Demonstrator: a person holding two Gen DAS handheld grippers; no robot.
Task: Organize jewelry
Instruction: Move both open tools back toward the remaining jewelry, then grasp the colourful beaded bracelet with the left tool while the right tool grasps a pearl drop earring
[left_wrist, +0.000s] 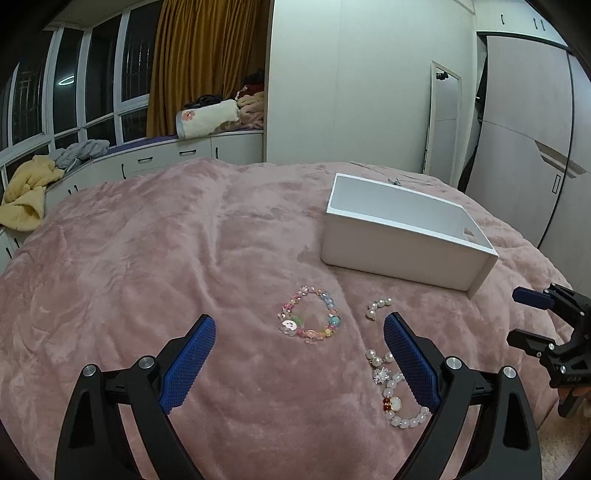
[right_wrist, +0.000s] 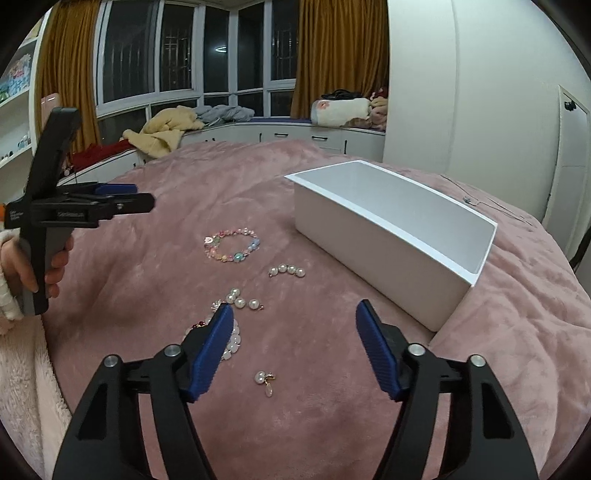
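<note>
Both claws apart over jewelry on a pink bed

Bracelet (left_wrist: 309, 316) lies between left claw (left_wrist: 299, 325) pads; earring (right_wrist: 265, 380) between right claw (right_wrist: 295, 314) pads; box (right_wrist: 388, 236) ahead. The small claw label is unreadable.

The left gripper's (left_wrist: 299, 325) blue finger (left_wrist: 410, 363) hides part of the pearl bracelet (left_wrist: 397, 402). The far necklace (right_wrist: 476, 201) is too small to make out.

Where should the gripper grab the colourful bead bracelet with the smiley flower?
Probably pinch one side of the colourful bead bracelet, away from the bulky smiley flower charm, coming down from above. It lies flat as an open ring on the soft pink blanket, so one finger can drop inside the loop, the other outside. The left gripper is nearest.
</note>
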